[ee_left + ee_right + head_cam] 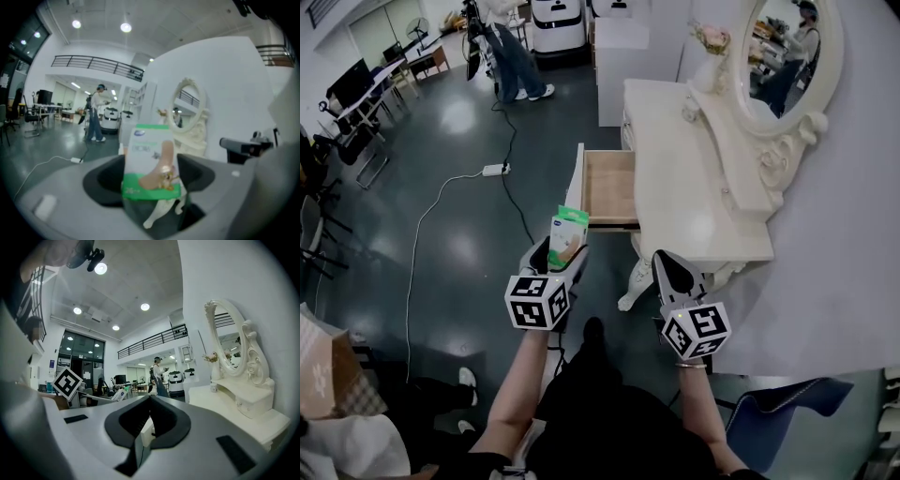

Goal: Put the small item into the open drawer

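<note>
Our left gripper clamps the small packet upright. The open drawer, at the desk's front edge, lies just ahead. Our right gripper is closed and empty.

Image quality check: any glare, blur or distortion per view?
Head view: bright glare patches on the glossy floor; otherwise sharp. Left gripper view: the packet is close and soft, its print unreadable; fisheye, black corners. Right gripper view: ceiling lamp flares; the mirror bows with fisheye distortion.
</note>
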The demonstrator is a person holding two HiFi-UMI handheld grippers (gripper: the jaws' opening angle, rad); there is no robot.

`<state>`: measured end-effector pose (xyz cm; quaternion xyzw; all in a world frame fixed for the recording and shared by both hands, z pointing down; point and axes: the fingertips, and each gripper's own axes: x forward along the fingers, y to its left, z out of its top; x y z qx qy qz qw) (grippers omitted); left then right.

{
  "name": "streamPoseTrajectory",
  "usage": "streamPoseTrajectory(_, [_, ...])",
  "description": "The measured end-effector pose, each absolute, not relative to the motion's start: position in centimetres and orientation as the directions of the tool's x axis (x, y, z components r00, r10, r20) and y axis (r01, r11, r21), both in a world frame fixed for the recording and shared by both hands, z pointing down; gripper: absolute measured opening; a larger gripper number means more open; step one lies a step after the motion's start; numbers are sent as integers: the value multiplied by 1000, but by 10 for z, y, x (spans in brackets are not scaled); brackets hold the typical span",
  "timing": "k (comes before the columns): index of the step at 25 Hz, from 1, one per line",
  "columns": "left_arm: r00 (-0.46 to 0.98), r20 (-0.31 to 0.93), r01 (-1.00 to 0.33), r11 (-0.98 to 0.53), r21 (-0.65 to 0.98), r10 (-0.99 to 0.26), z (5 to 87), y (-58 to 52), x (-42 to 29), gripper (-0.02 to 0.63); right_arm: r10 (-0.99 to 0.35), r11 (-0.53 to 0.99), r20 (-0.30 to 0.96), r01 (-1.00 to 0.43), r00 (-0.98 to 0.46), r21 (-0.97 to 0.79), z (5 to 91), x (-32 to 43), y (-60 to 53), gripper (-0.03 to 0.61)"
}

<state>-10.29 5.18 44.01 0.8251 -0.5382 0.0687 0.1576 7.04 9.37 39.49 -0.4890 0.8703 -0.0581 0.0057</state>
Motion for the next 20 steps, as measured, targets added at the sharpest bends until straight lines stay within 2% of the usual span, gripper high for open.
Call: streamPoseTrajectory(20, [466,299,-883,-416,218,-833,453,-127,-129,352,-890,445,69,-891,-451,-91,392,43,-68,-3])
